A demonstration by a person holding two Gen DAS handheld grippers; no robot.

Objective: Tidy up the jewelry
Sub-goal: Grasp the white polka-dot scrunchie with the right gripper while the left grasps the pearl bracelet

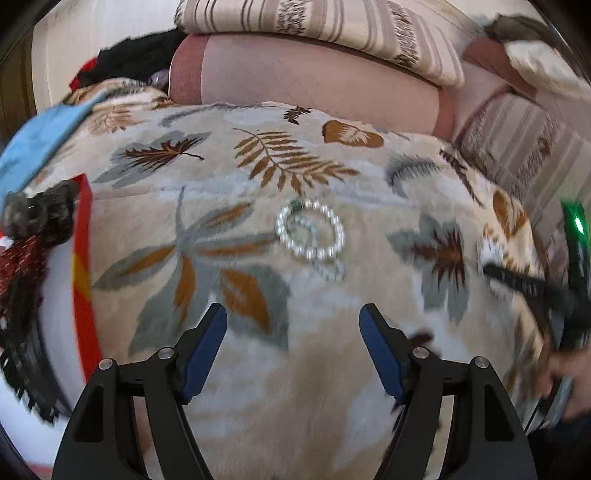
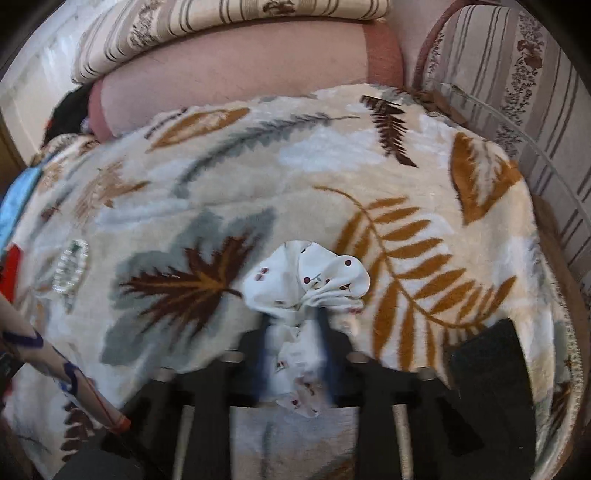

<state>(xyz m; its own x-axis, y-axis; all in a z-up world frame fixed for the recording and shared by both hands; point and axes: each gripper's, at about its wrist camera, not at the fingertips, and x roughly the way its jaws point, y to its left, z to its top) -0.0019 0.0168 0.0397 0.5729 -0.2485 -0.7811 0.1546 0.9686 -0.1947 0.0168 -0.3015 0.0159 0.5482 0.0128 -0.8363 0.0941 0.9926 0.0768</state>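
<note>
A white pearl-bead bracelet (image 1: 310,230), looped over a smaller clear-bead ring, lay on the leaf-patterned plush blanket (image 1: 221,177) directly ahead of the left tool (image 1: 293,345), whose blue-padded jaws stood apart with nothing between them and well short of the beads. The bracelet formed a near-round circle of small glossy beads with a green bead at its far edge.

The right tool (image 2: 293,345) was clamped on a white fabric scrunchie dotted with dark red cherries (image 2: 314,280), its gathered folds bunched between the dark pads and puffing out beyond them onto the blanket.

In the left wrist view, a red-edged box (image 1: 83,258) stood at the left border of the blanket, holding a dark furry accessory (image 1: 40,218) and a black toothed item, with a pale blue cloth (image 1: 37,144) behind it. Nothing lay between the open jaws and the bracelet. Pink bolsters (image 1: 295,81) and striped cream cushions (image 1: 332,22) closed off the far side. In the right wrist view a black pad (image 2: 487,362) lay at the blanket's right.
</note>
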